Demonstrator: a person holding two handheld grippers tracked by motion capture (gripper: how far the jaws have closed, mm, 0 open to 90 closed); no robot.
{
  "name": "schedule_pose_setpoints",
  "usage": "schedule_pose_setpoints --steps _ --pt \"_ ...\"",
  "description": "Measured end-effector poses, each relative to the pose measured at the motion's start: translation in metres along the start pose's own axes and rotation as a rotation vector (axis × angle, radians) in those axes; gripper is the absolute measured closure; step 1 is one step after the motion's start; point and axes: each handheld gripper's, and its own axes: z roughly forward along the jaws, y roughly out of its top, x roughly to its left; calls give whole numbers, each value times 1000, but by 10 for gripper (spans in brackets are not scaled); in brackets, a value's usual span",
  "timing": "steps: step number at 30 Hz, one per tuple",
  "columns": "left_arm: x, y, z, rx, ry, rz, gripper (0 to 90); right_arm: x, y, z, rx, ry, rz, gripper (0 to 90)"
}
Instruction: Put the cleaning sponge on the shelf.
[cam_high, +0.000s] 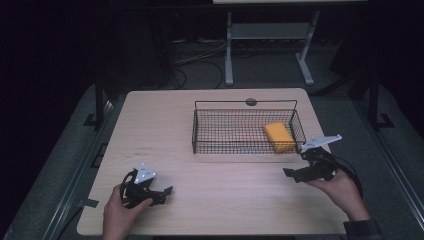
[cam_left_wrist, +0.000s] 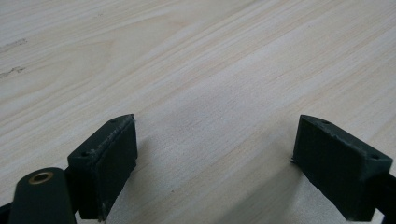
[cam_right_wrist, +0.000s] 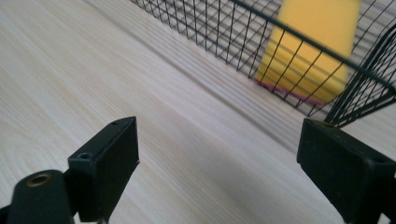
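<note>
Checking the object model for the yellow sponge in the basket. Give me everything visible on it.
The yellow sponge is a rectangular block, soft and foam-like by its look, with a thin pink layer along its underside in the right gripper view. It lies flat inside the black wire basket, at the basket's right end, close to the end wall and front wall; actual contact with the wires cannot be told. Neither gripper touches it. It looks whole and uncompressed.

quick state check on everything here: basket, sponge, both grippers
wire basket: upright on the table, open top, holding one sponge
yellow sponge: lying inside the basket at its right end, not gripped
left gripper: jaws open, nothing between them, low over bare table
right gripper: jaws open, nothing between them, outside the basket near its right front corner
</note>
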Motion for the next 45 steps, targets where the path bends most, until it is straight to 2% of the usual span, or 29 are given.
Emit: schedule_pose_setpoints --steps 12,20,26,39,45 --pt "0 0 0 -1 0 0 128 -3 -32 13 0 -15 15 111" --pt "0 0 0 -2 1 1 128 -2 -50 20 11 -41 4 106" --pt "0 0 0 -2 1 1 128 -4 -64 22 -2 -50 0 105" --pt "0 0 0 -2 0 1 128 -4 -80 29 -23 -71 -14 98" --pt "0 0 0 -2 0 1 128 -6 -84 31 -48 -48 1 84"
